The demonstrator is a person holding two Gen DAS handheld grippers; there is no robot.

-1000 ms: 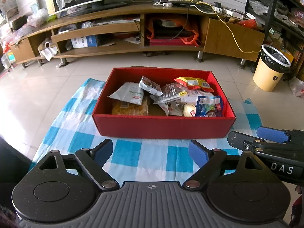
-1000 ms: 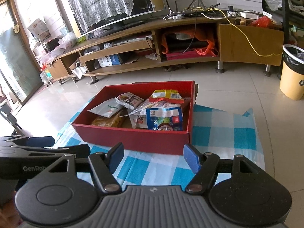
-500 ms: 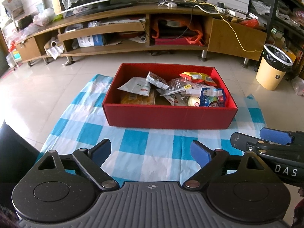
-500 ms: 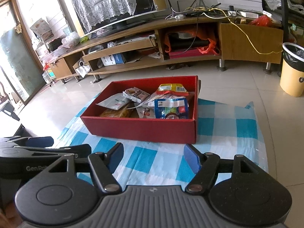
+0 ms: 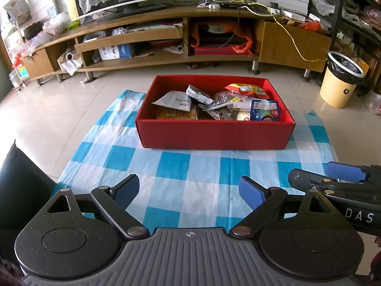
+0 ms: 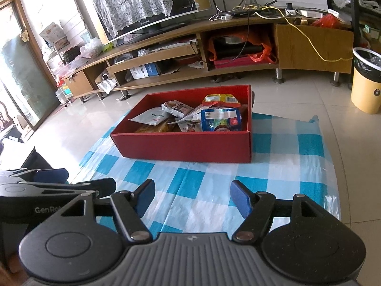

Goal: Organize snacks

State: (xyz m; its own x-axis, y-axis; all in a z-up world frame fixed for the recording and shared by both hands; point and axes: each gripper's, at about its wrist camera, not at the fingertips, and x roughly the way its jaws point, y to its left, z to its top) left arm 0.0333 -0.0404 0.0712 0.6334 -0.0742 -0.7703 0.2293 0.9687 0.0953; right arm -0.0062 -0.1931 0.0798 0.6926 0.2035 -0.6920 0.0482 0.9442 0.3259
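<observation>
Red box (image 5: 215, 134) lies crosswise (snack packets (image 5: 219, 103) piled inside).

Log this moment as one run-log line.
left gripper: open, empty | right gripper: open, empty | snacks: in red box | box: on checked cloth

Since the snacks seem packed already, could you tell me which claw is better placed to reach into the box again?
Probably the left claw: the red box lies straight ahead of it, whereas from the right claw it sits slightly left.
</observation>
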